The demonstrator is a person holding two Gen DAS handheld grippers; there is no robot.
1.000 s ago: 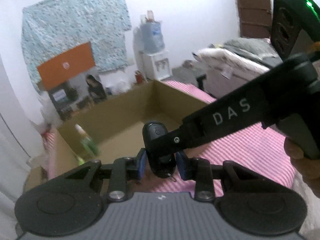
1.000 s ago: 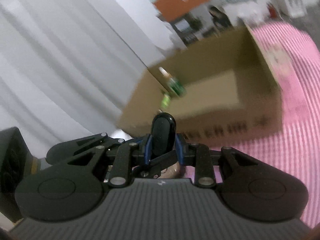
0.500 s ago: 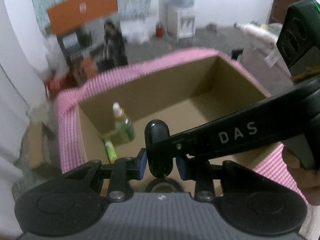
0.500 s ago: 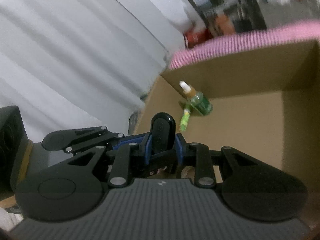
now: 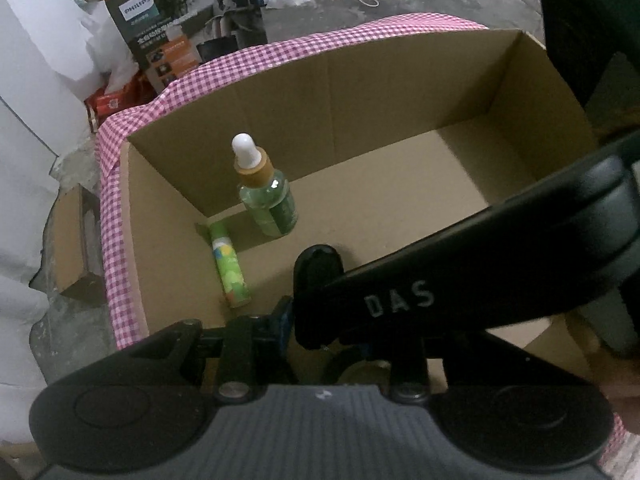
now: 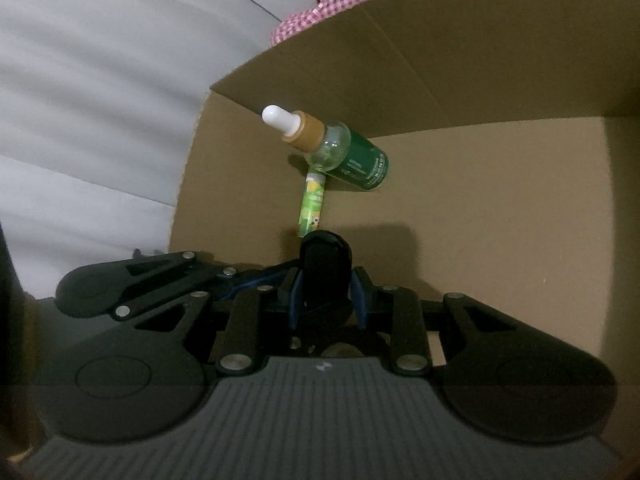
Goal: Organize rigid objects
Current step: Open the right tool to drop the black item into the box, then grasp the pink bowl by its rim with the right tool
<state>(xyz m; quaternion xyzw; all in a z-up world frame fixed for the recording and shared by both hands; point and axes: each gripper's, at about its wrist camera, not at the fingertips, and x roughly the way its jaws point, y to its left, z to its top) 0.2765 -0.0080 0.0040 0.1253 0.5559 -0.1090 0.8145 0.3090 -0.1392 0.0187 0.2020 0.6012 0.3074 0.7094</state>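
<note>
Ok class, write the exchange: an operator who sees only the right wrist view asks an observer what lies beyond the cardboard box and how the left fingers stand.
Operator: What's beyond the box?
Observer: Behind the cardboard box stands a tall printed carton.
Operator: And the left fingers?
Observer: The left gripper has the black object between its fingers, and its jaws are opening. I cannot tell whether they press on it.
</note>
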